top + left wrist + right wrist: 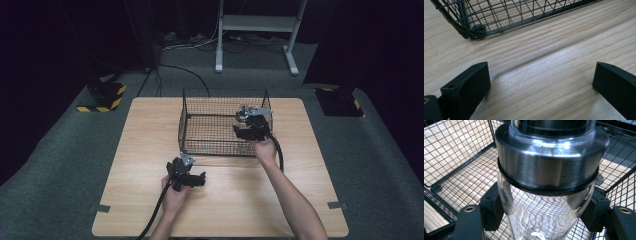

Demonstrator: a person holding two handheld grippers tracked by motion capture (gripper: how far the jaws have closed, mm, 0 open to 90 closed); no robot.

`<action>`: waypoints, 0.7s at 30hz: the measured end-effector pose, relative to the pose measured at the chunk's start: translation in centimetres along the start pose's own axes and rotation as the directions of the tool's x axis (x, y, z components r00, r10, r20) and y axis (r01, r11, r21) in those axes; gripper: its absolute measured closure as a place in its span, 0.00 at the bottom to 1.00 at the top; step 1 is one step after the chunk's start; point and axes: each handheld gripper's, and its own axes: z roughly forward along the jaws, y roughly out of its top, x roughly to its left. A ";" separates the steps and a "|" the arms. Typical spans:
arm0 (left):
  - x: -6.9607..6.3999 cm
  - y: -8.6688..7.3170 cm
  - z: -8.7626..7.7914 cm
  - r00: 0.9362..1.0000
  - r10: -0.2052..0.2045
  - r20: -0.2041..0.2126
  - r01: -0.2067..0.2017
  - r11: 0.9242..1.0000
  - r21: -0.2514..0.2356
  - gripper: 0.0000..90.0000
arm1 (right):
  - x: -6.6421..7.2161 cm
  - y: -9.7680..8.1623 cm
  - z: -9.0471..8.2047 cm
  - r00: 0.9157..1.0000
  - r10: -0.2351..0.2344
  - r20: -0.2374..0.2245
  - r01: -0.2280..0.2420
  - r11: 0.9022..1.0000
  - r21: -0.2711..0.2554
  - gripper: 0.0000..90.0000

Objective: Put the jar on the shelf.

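In the high view the person's right forearm reaches forward from the bottom edge and slants left toward the black wire basket (210, 125) that stands at the far middle of the wooden table (145, 150). The right hand (265, 150) grips the right gripper (246, 127) at the basket's right side, over its near right corner, with the grey plate on top and the cable trailing back along the wrist. The left hand (172, 192) rests lower, near the table's front, holding the left gripper (202, 179) just in front of the basket's near left corner, pointed to the right, its cable running off the front edge.

In the right gripper view the jaws are clamped on a clear glass jar (544, 220) with a brushed steel collar (549, 167) and a black ring beneath it; the pads (491, 207) press the glass on both sides just below the collar. The jar is held inside the basket (456, 165), above its mesh floor. No label or writing can be read on the jar.

In the left gripper view the jaws stand wide apart with bare wood (544, 72) between them, holding nothing, and the basket's corner (476, 30) lies ahead.

The table has light wood grain and rounded corners. It stands on grey carpet (380, 165) in a dark room, with a white metal frame (255, 30), cables on the floor, and yellow-and-black striped bases at either side.
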 end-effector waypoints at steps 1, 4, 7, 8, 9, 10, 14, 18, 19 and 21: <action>0.0 0.0 0.0 1.000 0.000 0.000 0.000 1.000 0.000 0.02 | -0.1 -0.1 0.0 1.000 0.006 0.000 -0.006 1.000 -0.008 0.34; 0.0 0.0 0.0 1.000 -0.001 0.000 0.001 1.000 0.000 0.02 | 0.0 -0.2 -0.1 1.000 0.005 0.002 -0.005 1.000 -0.012 0.34; 0.0 0.0 0.0 1.000 -0.002 0.000 0.002 1.000 0.000 0.02 | 0.1 -0.2 -0.2 1.000 -0.007 0.002 0.007 1.000 -0.005 0.34; 0.0 0.0 0.0 1.000 -0.002 0.000 0.002 1.000 -0.001 0.02 | 0.1 -0.3 -0.3 1.000 -0.008 0.001 0.008 1.000 -0.003 0.34; 0.0 0.0 0.0 1.000 -0.001 0.000 0.001 1.000 0.000 0.02 | 0.1 -0.3 -0.4 1.000 -0.008 0.000 0.008 1.000 -0.002 0.34; 0.0 0.0 0.0 1.000 0.001 -0.001 -0.001 1.000 0.003 0.02 | 0.0 -0.3 -0.4 1.000 -0.007 -0.002 0.007 1.000 -0.001 0.34; 0.0 0.0 0.0 1.000 0.001 0.000 -0.001 1.000 0.003 0.02 | -0.4 -0.5 -0.5 1.000 0.011 -0.002 -0.011 1.000 0.003 0.33; 0.0 0.0 0.0 1.000 0.002 0.000 -0.002 1.000 0.003 0.02 | -0.3 -0.6 -0.6 1.000 -0.008 0.007 0.008 1.000 0.019 0.33; 0.0 0.0 0.0 1.000 0.002 0.000 -0.002 1.000 0.003 0.02 | -0.3 -0.6 -0.6 1.000 -0.015 0.011 0.015 1.000 0.023 0.33; 0.0 0.0 0.0 1.000 0.002 0.000 -0.002 1.000 0.003 0.02 | -0.3 -0.7 -0.5 1.000 -0.010 0.010 0.010 1.000 0.021 0.33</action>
